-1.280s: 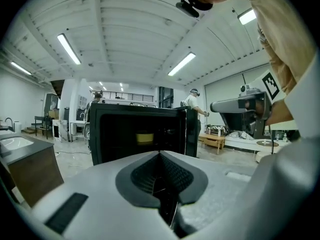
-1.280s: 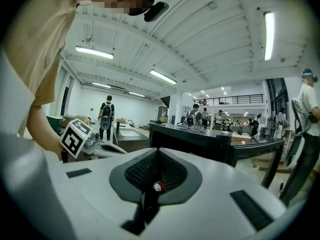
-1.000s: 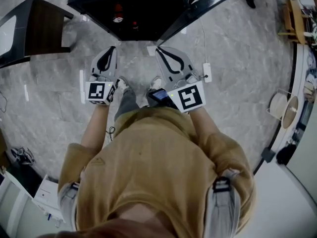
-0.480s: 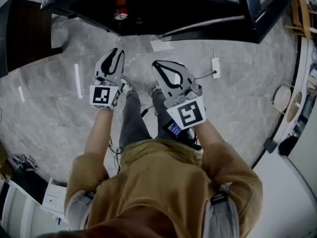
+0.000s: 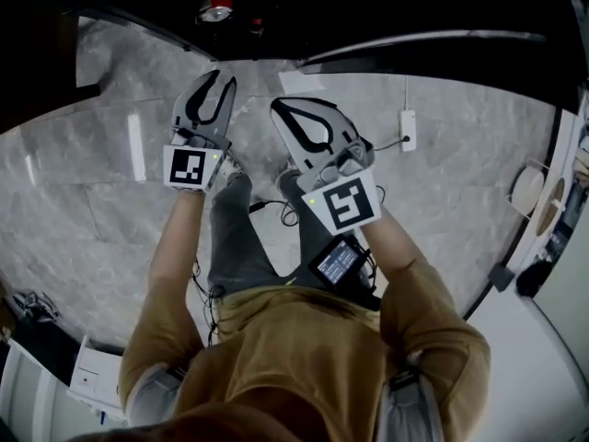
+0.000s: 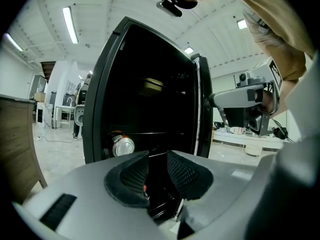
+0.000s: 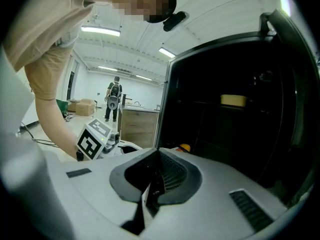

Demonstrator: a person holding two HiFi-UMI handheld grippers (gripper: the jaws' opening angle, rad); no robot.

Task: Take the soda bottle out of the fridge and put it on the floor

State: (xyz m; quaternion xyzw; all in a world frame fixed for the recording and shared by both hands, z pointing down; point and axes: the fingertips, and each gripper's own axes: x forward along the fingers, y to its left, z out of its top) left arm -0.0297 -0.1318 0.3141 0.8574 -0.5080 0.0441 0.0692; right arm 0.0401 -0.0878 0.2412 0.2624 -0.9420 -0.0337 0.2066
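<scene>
The black fridge stands open in front of me, its inside dark. On a low shelf lies the soda bottle, red with a silver end towards me; the head view shows this bottle at the top. My left gripper points at the opening below and right of the bottle, jaws opening, a narrow gap and nothing between them. That left gripper hovers over the floor just short of the fridge. My right gripper is shut and empty; in the head view the right gripper is beside the left.
The fridge door swings out to the right. A white power strip with its cable lies on the marble floor. A wooden cabinet stands left of the fridge. A yellow item sits on an upper shelf.
Both grippers and my head have moved forward towards the fridge, which now fills the top of the head view. The fridge door is farther off to the right.
</scene>
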